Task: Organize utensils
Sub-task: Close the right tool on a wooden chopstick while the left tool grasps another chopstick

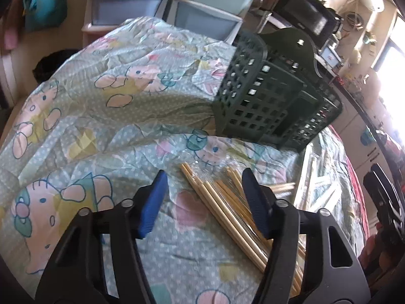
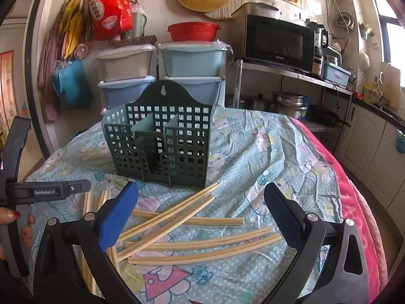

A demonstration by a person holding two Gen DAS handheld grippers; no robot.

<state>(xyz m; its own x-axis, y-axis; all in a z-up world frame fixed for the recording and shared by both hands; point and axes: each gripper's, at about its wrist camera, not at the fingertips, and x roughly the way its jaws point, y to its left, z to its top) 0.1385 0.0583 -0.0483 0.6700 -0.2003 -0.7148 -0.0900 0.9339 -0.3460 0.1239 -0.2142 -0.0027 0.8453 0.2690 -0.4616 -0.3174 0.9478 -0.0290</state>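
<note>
Several pairs of bamboo chopsticks point(image 2: 202, 240) in clear plastic sleeves lie scattered on the cartoon-print tablecloth point(image 2: 278, 152). A dark green lattice utensil holder point(image 2: 162, 141) with compartments stands upright behind them. My right gripper point(image 2: 201, 217) is open and empty, hovering just above the chopsticks. My left gripper point(image 1: 205, 200) is open and empty, with chopsticks point(image 1: 227, 212) lying between and under its right finger. The holder point(image 1: 273, 96) is ahead and to the right in the left wrist view. The left gripper's body point(image 2: 48, 192) shows at the left edge of the right wrist view.
Stacked plastic drawers point(image 2: 162, 76) stand behind the table. A microwave point(image 2: 278, 43) sits on a metal shelf with pots point(image 2: 286, 101) beneath. A pink blanket point(image 2: 354, 215) covers the table's right edge. Kitchen cabinets point(image 2: 374, 147) run along the right.
</note>
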